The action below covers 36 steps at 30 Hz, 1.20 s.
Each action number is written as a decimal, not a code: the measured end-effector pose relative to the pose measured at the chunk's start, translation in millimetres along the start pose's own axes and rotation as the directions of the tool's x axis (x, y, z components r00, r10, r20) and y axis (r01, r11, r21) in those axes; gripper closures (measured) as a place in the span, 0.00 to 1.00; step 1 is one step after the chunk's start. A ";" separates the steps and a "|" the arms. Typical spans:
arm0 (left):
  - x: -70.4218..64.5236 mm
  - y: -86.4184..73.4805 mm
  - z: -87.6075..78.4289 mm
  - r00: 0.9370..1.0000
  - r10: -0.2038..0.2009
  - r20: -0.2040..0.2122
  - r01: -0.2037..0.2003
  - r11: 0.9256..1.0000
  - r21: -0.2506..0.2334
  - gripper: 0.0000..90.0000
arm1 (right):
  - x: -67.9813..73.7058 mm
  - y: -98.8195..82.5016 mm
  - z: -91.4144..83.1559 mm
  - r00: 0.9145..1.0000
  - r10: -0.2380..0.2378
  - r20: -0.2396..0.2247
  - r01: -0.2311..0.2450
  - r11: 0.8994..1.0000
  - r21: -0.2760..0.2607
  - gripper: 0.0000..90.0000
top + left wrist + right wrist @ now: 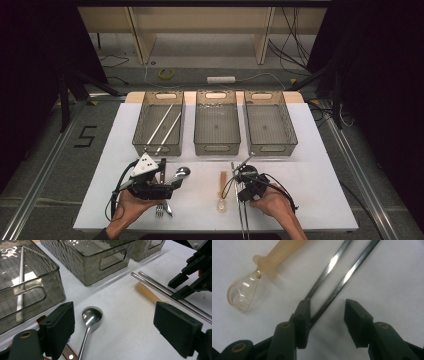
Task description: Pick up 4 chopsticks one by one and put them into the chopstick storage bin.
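Chopsticks (342,280) (two metal ones) lie side by side on the white table (310,185), beside a clear spoon (244,293); right gripper (327,315) half-open around them, pads not pressing.

Three smoky see-through bins sit in a row at the far side of the white table (310,150); the left bin (159,123) has two pale sticks lying in it. Left gripper (172,186) hovers by a metal spoon (181,173), fork (160,210) just under it. Right gripper (242,189) is over the metal chopsticks (243,220), next to a clear spoon (222,192).
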<state>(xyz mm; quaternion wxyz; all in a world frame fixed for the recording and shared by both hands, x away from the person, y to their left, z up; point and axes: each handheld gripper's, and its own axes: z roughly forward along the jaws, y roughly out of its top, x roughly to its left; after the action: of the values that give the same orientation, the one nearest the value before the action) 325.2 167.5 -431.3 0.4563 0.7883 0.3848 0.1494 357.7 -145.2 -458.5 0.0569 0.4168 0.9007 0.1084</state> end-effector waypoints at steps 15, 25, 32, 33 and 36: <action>-0.1 0.1 -0.5 1.000 -0.002 0.003 0.002 1.000 0.002 0.19 | -1.9 0.9 -0.3 1.000 -0.022 -0.002 0.022 1.000 0.016 0.76; 0.2 0.6 -1.4 1.000 -0.001 0.002 0.001 1.000 0.001 0.19 | 0.0 1.0 -0.1 1.000 -0.018 0.012 0.018 1.000 0.021 0.77; 0.7 0.6 -2.1 1.000 -0.003 0.001 0.003 1.000 -0.001 0.19 | 1.0 0.8 -0.2 1.000 -0.013 0.013 0.013 1.000 0.022 0.79; 0.6 0.6 -2.1 1.000 -0.003 0.001 0.003 1.000 -0.001 0.19 | 0.8 0.6 -0.3 1.000 -0.012 0.010 0.012 1.000 0.021 0.79; 0.6 0.6 -2.2 1.000 -0.004 0.001 0.004 1.000 -0.002 0.19 | 1.0 0.8 -0.3 1.000 -0.012 0.011 0.012 1.000 0.023 0.81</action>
<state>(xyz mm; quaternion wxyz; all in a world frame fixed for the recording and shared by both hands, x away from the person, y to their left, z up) 324.6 169.1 -429.6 0.4575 0.7873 0.3858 0.1483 357.5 -144.0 -458.0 0.0576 0.4126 0.9041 0.0956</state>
